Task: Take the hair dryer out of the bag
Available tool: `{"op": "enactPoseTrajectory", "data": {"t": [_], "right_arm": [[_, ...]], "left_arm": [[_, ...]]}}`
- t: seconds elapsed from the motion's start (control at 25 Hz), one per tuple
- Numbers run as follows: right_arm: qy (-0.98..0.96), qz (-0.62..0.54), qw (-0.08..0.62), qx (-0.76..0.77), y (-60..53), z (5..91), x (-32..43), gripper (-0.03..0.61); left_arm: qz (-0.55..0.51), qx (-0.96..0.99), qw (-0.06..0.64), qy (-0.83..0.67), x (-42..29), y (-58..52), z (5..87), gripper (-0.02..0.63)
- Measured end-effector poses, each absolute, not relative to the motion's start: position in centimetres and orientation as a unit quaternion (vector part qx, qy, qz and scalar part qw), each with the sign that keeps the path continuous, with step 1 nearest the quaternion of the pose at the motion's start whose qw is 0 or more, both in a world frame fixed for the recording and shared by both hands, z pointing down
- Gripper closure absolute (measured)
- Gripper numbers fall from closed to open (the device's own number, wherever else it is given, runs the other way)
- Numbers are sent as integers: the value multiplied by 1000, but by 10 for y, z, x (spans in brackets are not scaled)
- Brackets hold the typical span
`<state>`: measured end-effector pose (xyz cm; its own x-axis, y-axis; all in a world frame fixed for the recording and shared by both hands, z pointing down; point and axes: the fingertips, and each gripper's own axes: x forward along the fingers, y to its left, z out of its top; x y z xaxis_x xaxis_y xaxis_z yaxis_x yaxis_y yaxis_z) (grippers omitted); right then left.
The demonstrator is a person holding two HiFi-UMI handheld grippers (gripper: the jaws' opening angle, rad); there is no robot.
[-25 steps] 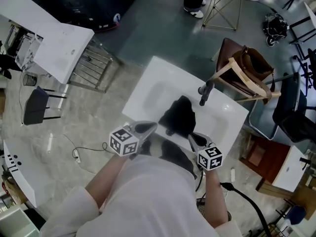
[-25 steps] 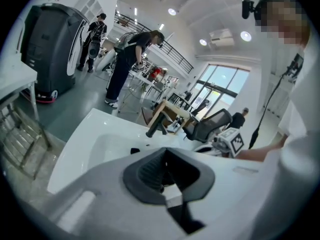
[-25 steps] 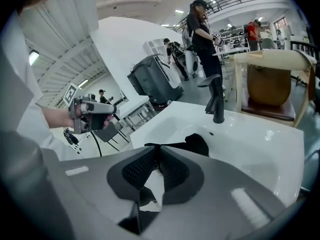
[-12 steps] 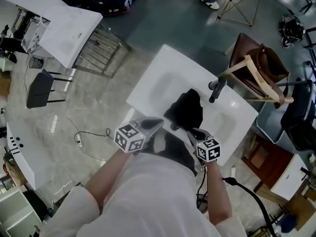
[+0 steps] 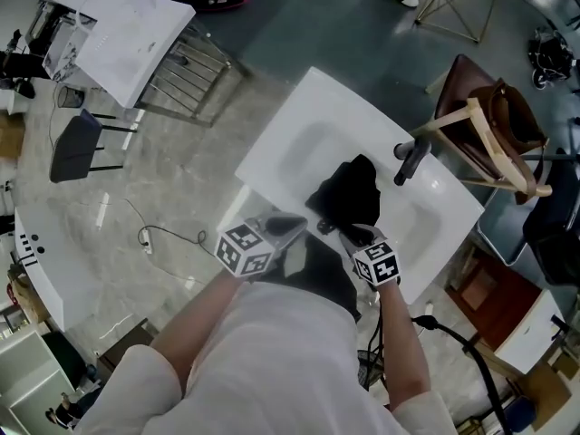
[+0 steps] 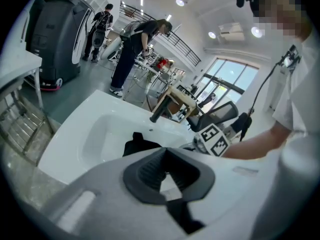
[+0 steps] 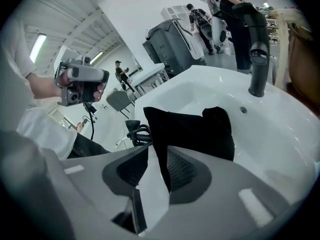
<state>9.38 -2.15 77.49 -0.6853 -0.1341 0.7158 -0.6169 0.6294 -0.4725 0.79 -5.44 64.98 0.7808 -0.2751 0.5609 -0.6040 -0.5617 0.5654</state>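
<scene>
A black bag (image 5: 349,191) lies slumped in the white basin (image 5: 299,148). From its near end a black coiled cord with a dark part of the hair dryer (image 7: 134,132) sticks out. My right gripper (image 5: 343,232) is at the bag's near edge. Its jaws have just been opening and stand open, and a fold of the bag (image 7: 190,126) runs down between them. My left gripper (image 5: 292,226) is shut and empty, hanging over the basin's near rim, left of the bag (image 6: 141,145). The right gripper's marker cube (image 6: 212,138) shows in the left gripper view.
A black faucet (image 5: 409,159) stands on the basin's far right rim. A wooden chair with a brown bag (image 5: 507,125) is just past it. A cable (image 5: 163,236) lies on the floor at left. White tables (image 5: 136,30) and people stand further off.
Both grippers have sunk toward the basin. The right gripper has reached the bag's near edge and its jaws have spread apart. The left gripper stays shut.
</scene>
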Motion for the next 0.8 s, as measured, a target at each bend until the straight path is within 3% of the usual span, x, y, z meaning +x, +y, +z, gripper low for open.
{"op": "enactPoseTrajectory", "data": {"t": [0.2,0.32,0.68,0.8], "right_arm": [[-842,345,358,209,-23,791,86,407],[-841,336,373,201,-20,799,83,408],[-832,341,376,225,-27,806,92,540],[-830,345,372,232,-30,805,94,554]], "left_arm": [[213,859,392,-250,15,-57,658,613],[215,860,391,-248,17,-59,660,614],[221,862,387,-243,19,-58,662,614],[223,863,385,-238,21,-58,660,614]]}}
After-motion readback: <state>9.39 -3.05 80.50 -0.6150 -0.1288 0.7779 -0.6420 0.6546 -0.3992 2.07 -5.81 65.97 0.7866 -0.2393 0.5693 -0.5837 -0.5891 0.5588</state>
